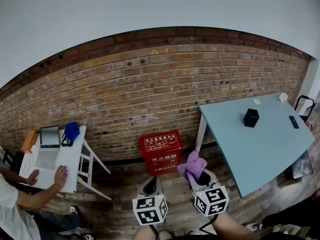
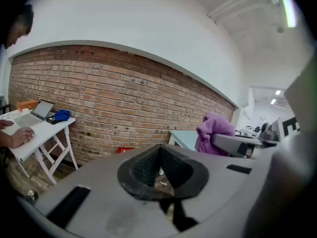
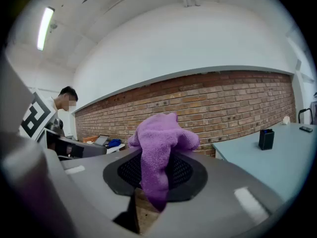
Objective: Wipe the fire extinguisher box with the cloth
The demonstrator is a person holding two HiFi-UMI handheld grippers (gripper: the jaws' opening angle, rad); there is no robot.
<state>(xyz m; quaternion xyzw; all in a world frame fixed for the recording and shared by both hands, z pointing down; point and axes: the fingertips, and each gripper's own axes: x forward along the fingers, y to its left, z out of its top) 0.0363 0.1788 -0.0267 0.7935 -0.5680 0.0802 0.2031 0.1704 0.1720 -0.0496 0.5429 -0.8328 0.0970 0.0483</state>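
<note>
Brick wall (image 1: pixel 150 84) behind red fire extinguisher box (image 1: pixel 161 151). Right gripper (image 3: pixel 154 176) squeezing purple cloth (image 3: pixel 158 140); left gripper (image 2: pixel 161 168) closed, empty. Press flat, rub slowly.

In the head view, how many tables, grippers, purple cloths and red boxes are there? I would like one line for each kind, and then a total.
Tables: 2 (light blue table, white table)
Grippers: 2 (left gripper, right gripper)
Purple cloths: 1 (purple cloth)
Red boxes: 1 (fire extinguisher box)
Total: 6
</note>
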